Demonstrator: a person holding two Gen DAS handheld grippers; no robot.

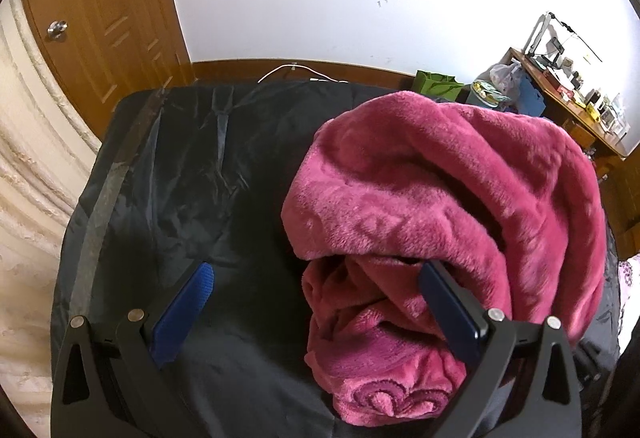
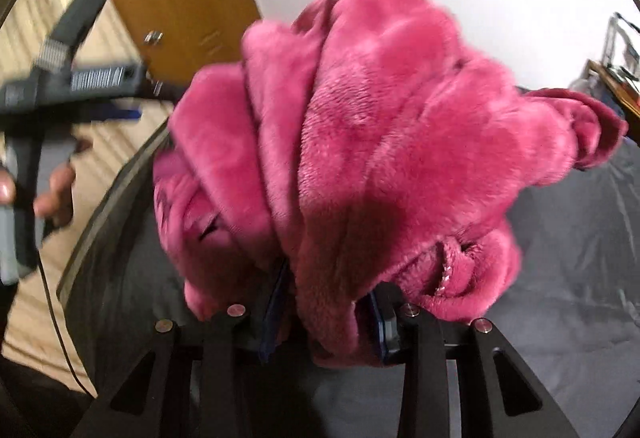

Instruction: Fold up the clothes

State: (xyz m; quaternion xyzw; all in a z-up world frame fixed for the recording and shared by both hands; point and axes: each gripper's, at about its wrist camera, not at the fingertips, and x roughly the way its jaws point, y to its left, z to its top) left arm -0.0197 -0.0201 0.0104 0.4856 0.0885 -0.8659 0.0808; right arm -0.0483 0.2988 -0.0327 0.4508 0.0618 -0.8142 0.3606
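A fluffy pink garment (image 1: 440, 205) lies bunched on a dark cloth-covered table (image 1: 180, 177). My left gripper (image 1: 316, 278) is open, its blue fingers (image 1: 184, 310) wide apart. Part of the bundle lies between them against the right finger. In the right wrist view the pink garment (image 2: 360, 141) fills the middle and hangs bunched from my right gripper (image 2: 328, 314), which is shut on a thick fold of it and lifts it above the table. The left gripper (image 2: 80, 85) shows blurred at the left, held by a hand.
A wooden door (image 1: 100, 17) and white wall stand behind the table. A cream curtain (image 1: 24, 165) hangs at the left. A cluttered wooden desk (image 1: 568, 93), a green bag (image 1: 436, 83) and a white cable (image 1: 296, 71) lie beyond the far edge.
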